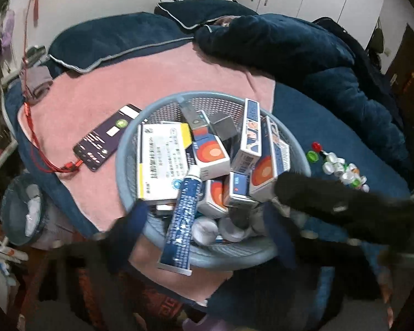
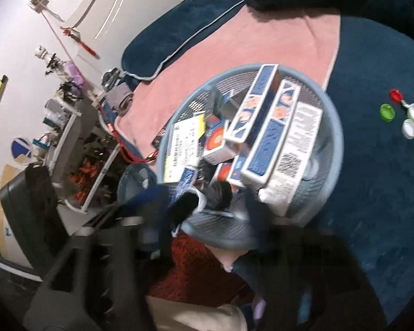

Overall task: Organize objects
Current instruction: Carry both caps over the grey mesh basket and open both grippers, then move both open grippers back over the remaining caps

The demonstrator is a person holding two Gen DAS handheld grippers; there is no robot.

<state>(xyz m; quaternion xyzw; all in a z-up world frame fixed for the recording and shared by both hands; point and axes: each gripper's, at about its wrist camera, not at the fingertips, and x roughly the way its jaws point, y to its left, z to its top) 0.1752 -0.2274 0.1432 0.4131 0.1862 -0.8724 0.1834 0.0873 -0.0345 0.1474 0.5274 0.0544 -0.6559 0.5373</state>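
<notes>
Blue tube (image 1: 182,215) overhangs basket (image 1: 124,165); phone (image 1: 107,138) beside.

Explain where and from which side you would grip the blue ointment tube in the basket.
Grip the blue tube at its flat crimped tail, coming from the near side: that end juts over the basket rim, clear of the boxes.

A blue mesh basket (image 2: 328,127) crammed with medicine boxes (image 2: 265,127) sits on a pink towel (image 2: 234,52).
</notes>
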